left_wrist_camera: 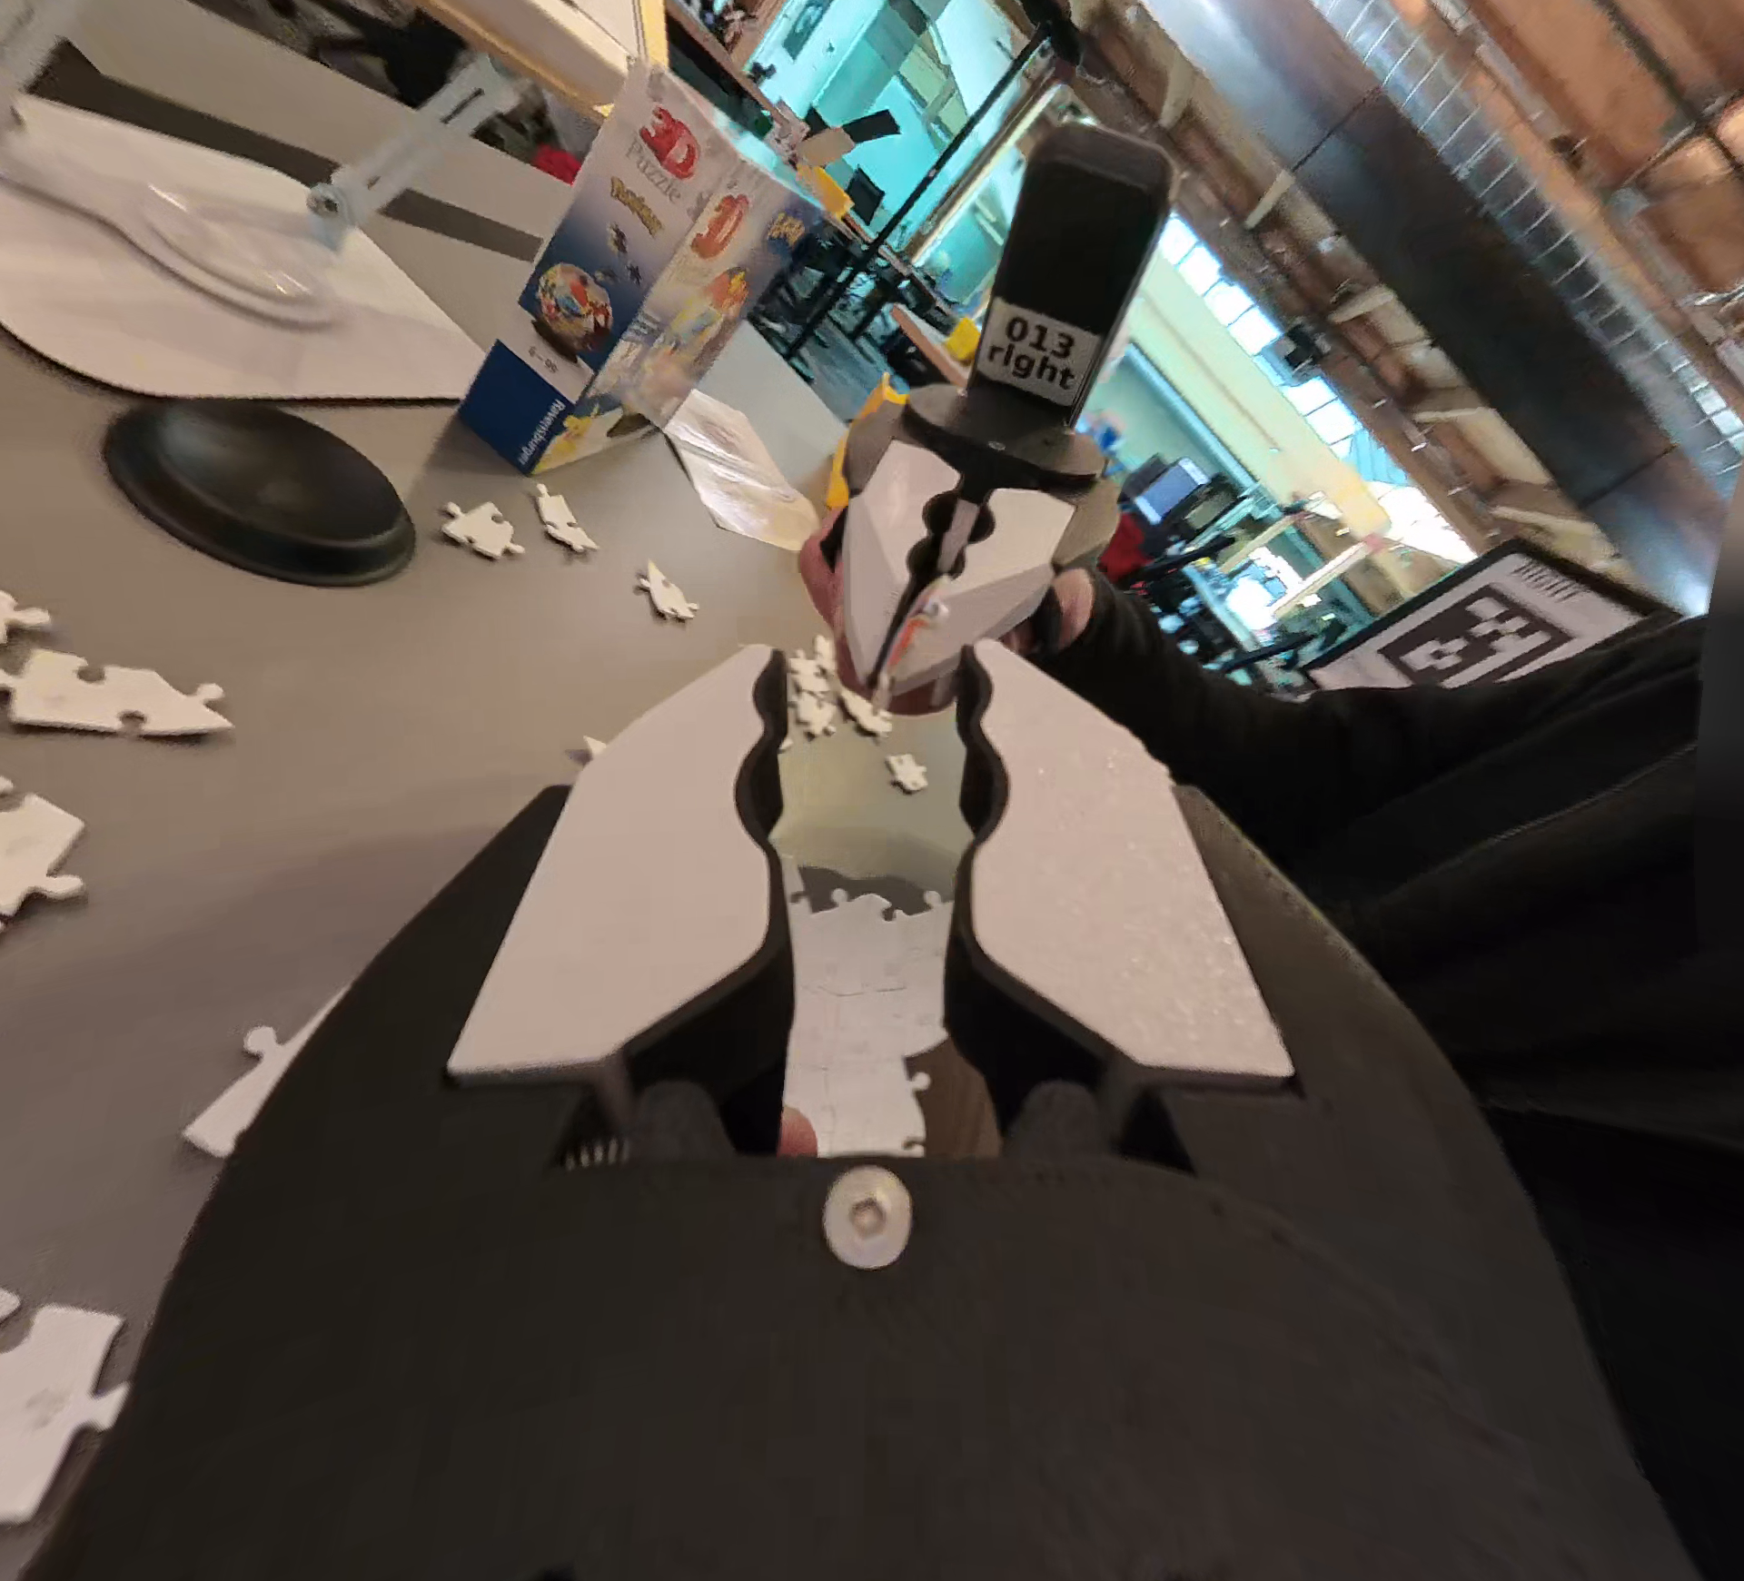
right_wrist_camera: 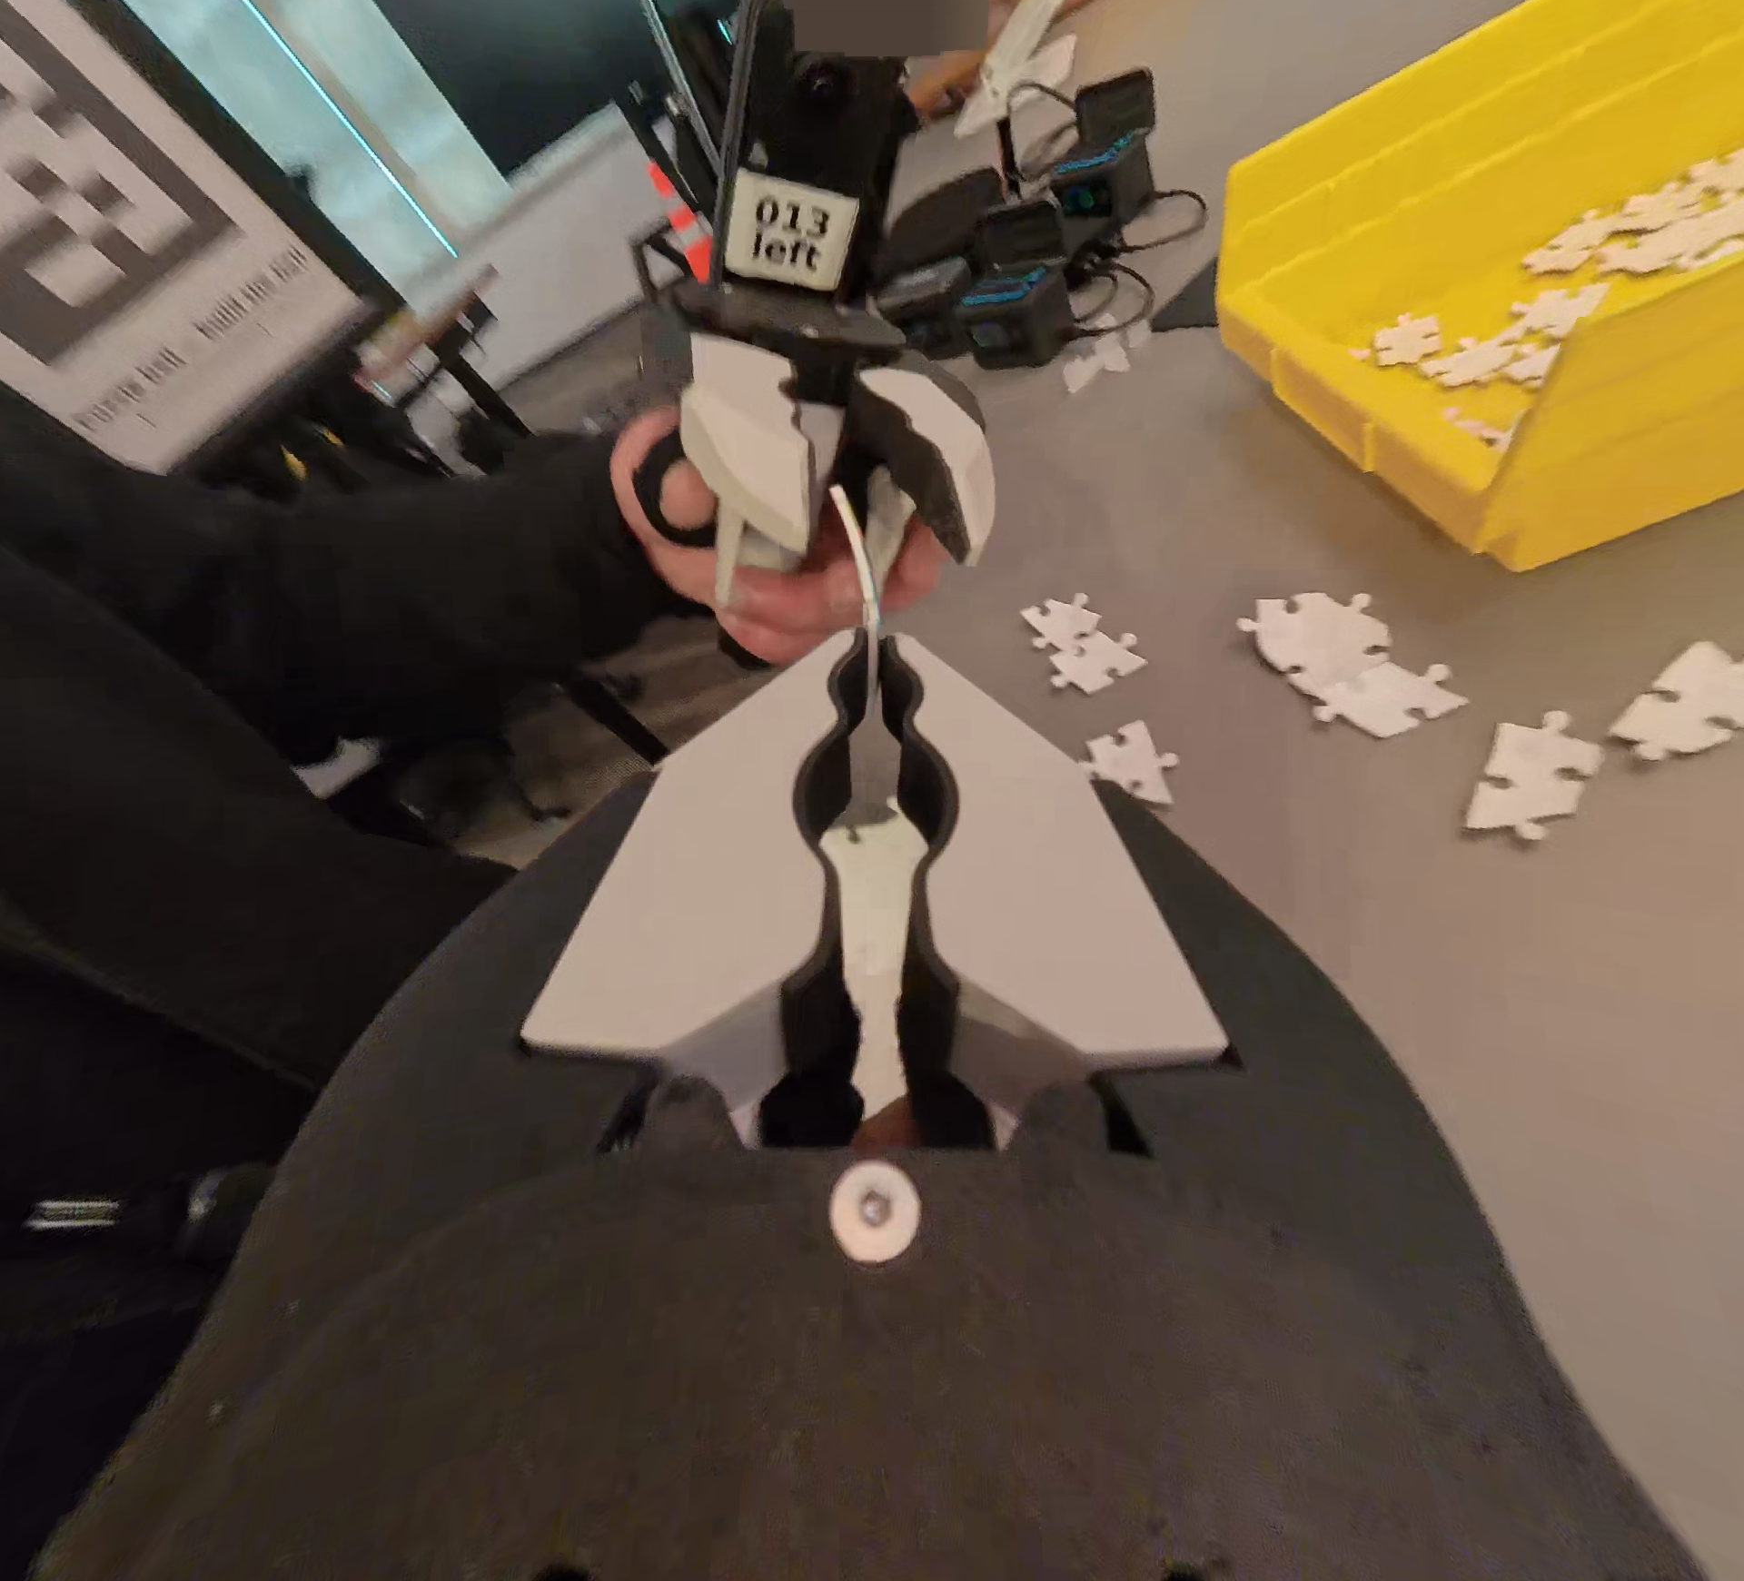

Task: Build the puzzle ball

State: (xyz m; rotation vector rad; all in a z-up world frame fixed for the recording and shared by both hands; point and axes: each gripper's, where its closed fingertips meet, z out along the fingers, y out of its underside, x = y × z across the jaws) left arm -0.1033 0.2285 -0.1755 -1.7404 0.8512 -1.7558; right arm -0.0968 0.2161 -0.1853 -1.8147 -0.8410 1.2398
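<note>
My left gripper (left_wrist_camera: 870, 668) is raised above the grey table (left_wrist_camera: 396, 743). Its fingers stand apart with a white joined puzzle section (left_wrist_camera: 863, 1017) spanning the gap deep between them, blank side toward the camera. My right gripper (right_wrist_camera: 873, 651) is shut on a single puzzle piece (right_wrist_camera: 868, 875), seen edge-on. The piece's thin curved edge sticks out past the tips toward the left gripper (right_wrist_camera: 854, 564). In the left wrist view the right gripper (left_wrist_camera: 882, 687) points down, with its tip just between my left fingertips. The piece (left_wrist_camera: 920, 621) shows a coloured edge.
Loose white pieces and small joined groups (right_wrist_camera: 1349, 668) lie on the table, with more to the left (left_wrist_camera: 113, 696). A yellow bin (right_wrist_camera: 1321, 404) holds several pieces. The puzzle box (left_wrist_camera: 613, 290), a black round base (left_wrist_camera: 255, 488), a paper sheet (left_wrist_camera: 736, 470) and black devices with cables (right_wrist_camera: 1019, 281) stand farther off. Less than 4 cm separates the two grippers' tips. The black round base (left_wrist_camera: 255, 488) is about 25 centimetres from both grippers' fingertips.
</note>
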